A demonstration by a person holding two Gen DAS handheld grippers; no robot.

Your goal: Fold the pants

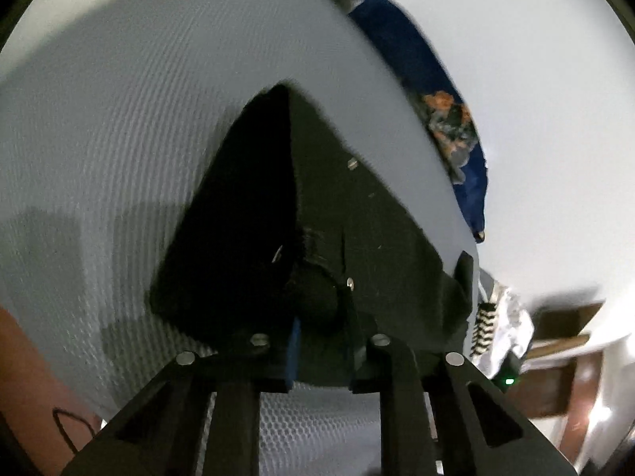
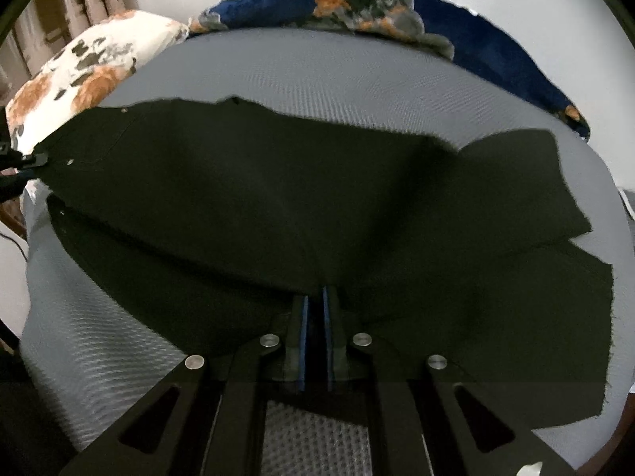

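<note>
Black pants [image 2: 278,198] lie spread across a grey textured bed surface [image 2: 317,75], waist end at the left and leg ends at the right. My right gripper [image 2: 316,297] is shut on the near edge of the pants, cloth pinched between its blue pads. My left gripper [image 1: 317,317] is shut on the waist end of the pants [image 1: 317,206], lifted off the bed; rivets show on the cloth. The left gripper also shows at the far left of the right wrist view [image 2: 27,160], holding the waist corner.
A dark blue floral blanket [image 2: 397,4] runs along the far edge of the bed. A white floral pillow [image 2: 79,67] sits at the back left. White walls lie behind. In the left wrist view a crumpled white cloth [image 1: 504,317] and brown wooden furniture [image 1: 563,341] are at right.
</note>
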